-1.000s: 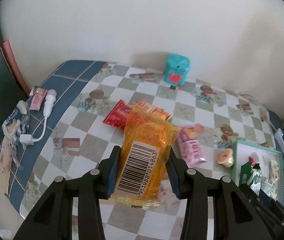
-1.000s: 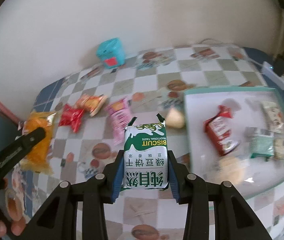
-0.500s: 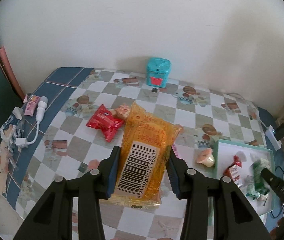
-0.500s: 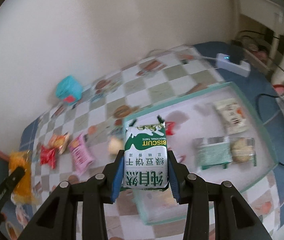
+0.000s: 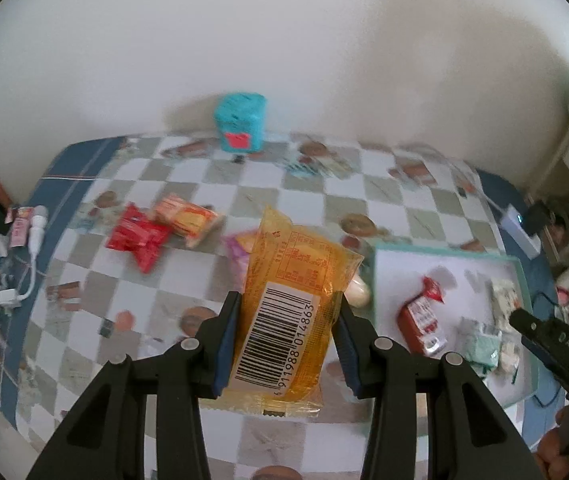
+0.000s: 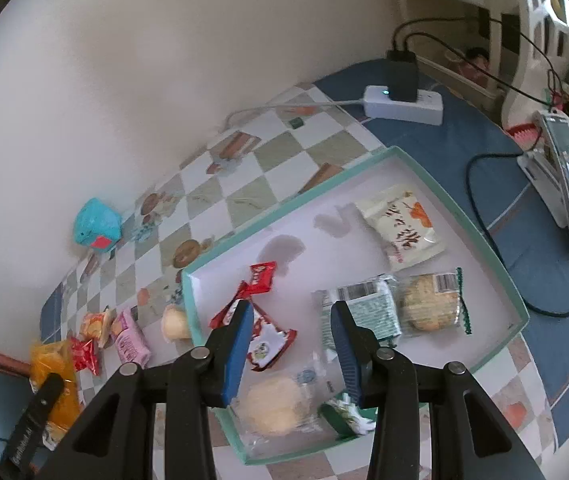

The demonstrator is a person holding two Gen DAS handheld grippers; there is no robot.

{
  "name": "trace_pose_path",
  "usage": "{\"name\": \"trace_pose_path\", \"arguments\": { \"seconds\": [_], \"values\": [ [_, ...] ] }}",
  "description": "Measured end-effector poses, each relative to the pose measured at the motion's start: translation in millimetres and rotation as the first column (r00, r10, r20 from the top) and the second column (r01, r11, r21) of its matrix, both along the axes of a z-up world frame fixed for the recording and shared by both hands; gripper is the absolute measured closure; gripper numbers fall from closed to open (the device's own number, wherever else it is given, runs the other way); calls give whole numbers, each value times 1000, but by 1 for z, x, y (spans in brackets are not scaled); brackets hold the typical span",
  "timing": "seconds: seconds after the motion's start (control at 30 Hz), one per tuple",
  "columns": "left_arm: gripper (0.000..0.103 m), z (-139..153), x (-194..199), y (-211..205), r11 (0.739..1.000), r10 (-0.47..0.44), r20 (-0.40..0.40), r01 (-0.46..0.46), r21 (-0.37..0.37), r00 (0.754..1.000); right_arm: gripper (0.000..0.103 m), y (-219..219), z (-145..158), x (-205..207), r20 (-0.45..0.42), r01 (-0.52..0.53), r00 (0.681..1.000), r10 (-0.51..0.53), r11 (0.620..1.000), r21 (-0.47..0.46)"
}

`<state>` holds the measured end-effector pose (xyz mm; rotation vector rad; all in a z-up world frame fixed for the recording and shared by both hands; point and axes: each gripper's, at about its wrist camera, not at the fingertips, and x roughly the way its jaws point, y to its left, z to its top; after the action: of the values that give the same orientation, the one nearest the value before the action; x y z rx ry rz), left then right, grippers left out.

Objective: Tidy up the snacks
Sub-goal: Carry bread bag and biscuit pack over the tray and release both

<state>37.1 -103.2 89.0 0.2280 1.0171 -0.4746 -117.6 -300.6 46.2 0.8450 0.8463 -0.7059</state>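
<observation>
My left gripper [image 5: 288,344] is shut on an orange packet [image 5: 288,312] with a barcode, held above the chequered table, left of the teal-rimmed tray [image 5: 444,249]. My right gripper [image 6: 292,344] hangs over the tray [image 6: 460,208] with its jaws apart and nothing between them. The green biscuit packet [image 6: 346,418] lies in the tray's near corner, under the right finger. The tray also holds a red packet [image 6: 260,320], a pale wrapped cake [image 6: 276,404] and several other snacks. A red packet [image 5: 138,238], a striped orange packet [image 5: 186,220] and a pink packet [image 5: 240,248] lie loose on the table.
A teal box [image 5: 239,122] stands by the wall. A small pale cup [image 5: 358,292] sits just left of the tray. Beyond the tray are a power strip [image 6: 404,100], black cables and a phone on a stand [image 6: 568,176]. A white cable [image 5: 32,240] lies at the table's left edge.
The right gripper swung over the tray and rolled; the green biscuit packet left its jaws and lies in the tray. The left gripper carried the orange packet rightwards, nearer the tray.
</observation>
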Motion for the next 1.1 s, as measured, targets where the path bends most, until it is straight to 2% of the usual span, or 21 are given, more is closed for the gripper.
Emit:
{"name": "trace_pose_path", "arguments": {
  "seconds": [0.27,0.57,0.77,0.93,1.1],
  "values": [
    [57,-38,-21,-61,989,-144,-92,146,15,985,60,-5,-8,-3,-23,21,1000,-20,999,32],
    [57,-77,-30,-101,976,-205,-176,215,40,963,60,-10,-8,-7,-16,41,999,-40,998,47],
    [58,-86,-28,-112,975,-204,-173,216,56,964,60,-15,-10,-9,-19,57,998,-56,996,61],
    [57,-87,-31,-125,966,-244,-142,254,56,959,60,-15,-11,-9,-17,58,998,-57,996,65],
    [57,-87,-31,-134,960,-273,-132,278,26,953,60,-15,-11,-8,-18,59,998,-58,996,65]
  ]
}}
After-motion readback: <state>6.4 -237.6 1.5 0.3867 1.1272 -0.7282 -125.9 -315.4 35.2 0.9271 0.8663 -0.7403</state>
